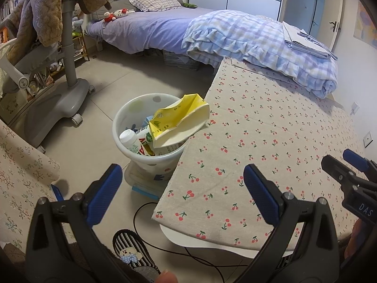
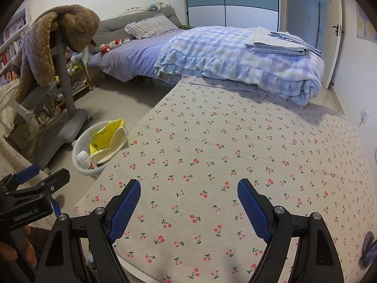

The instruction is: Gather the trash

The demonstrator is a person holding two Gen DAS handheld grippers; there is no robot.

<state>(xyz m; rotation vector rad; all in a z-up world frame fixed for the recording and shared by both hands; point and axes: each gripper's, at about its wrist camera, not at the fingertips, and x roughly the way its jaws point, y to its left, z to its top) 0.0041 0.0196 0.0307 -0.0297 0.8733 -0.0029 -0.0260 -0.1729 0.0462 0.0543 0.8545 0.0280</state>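
A white dotted trash bin point(image 1: 132, 118) stands on the floor beside the table's left edge. It holds a yellow crumpled carton point(image 1: 179, 120), a white bottle point(image 1: 129, 138) and other wrappers. The bin point(image 2: 79, 149) and carton point(image 2: 107, 139) also show in the right wrist view. My left gripper point(image 1: 182, 179) is open and empty, low over the table's near left corner, in front of the bin. My right gripper point(image 2: 188, 195) is open and empty above the cherry-print tablecloth point(image 2: 235, 153). The right gripper also shows at the right edge of the left wrist view point(image 1: 339, 162).
The table with the cherry cloth point(image 1: 271, 146) butts against a bed with a checked blanket point(image 1: 247, 40). A grey wheeled chair point(image 1: 59, 94) draped with clothes stands at left. A black cable point(image 1: 165, 247) and a striped slipper point(image 1: 132, 250) lie on the floor below.
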